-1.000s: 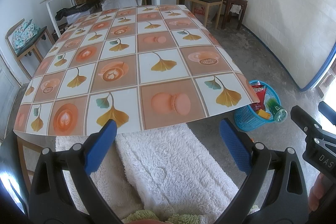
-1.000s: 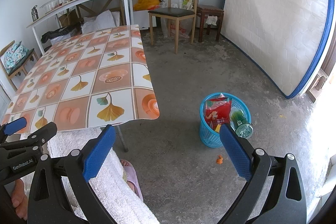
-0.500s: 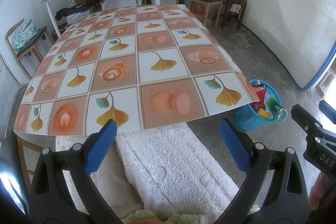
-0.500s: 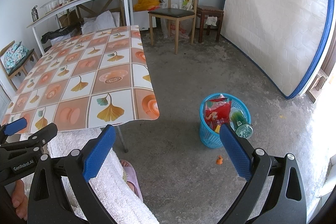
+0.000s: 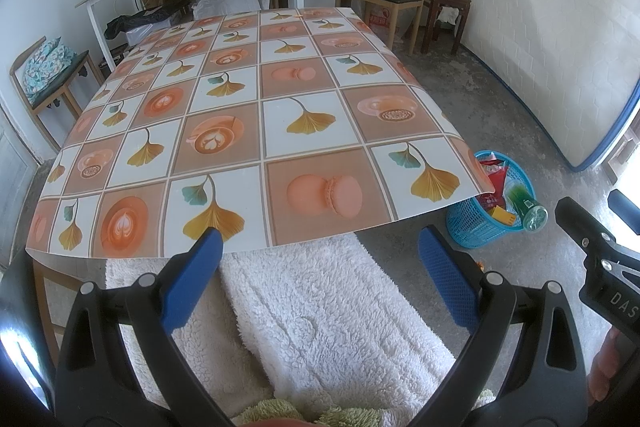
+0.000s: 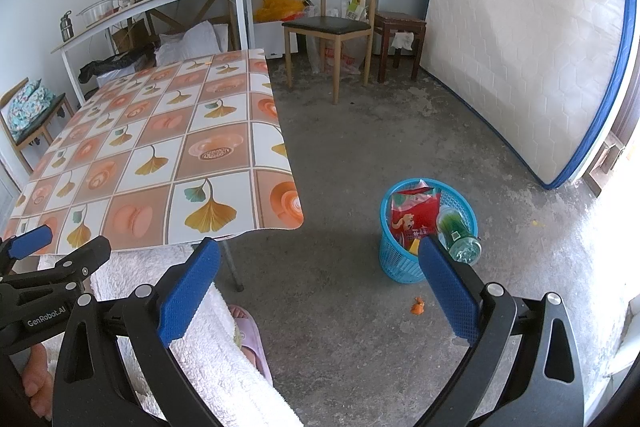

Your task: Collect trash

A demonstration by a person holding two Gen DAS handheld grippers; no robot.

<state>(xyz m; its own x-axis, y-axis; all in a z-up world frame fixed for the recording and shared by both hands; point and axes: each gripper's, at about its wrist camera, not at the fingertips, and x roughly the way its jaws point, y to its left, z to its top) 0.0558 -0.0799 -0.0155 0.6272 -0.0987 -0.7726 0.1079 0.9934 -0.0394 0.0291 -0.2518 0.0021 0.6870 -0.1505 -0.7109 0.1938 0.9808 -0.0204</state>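
Both grippers were held low and level above the seated person's lap, jaws spread wide and holding nothing: the left gripper (image 5: 320, 263) faced the patterned surface (image 5: 256, 131), the right gripper (image 6: 320, 267) faced the concrete floor (image 6: 360, 155). That empty, ready pose suggested a pause between pickups, or a job nearly finished.

The trash sat mostly in a blue plastic basket (image 6: 400, 267) on the floor just beside the surface's near corner. A red snack wrapper (image 6: 414, 217) stood upright inside it, and a green clear bottle (image 6: 458, 235) leaned out over the rim. One small orange scrap (image 6: 418, 306) lay on the floor near the basket, apart from it, probably the next thing to collect.
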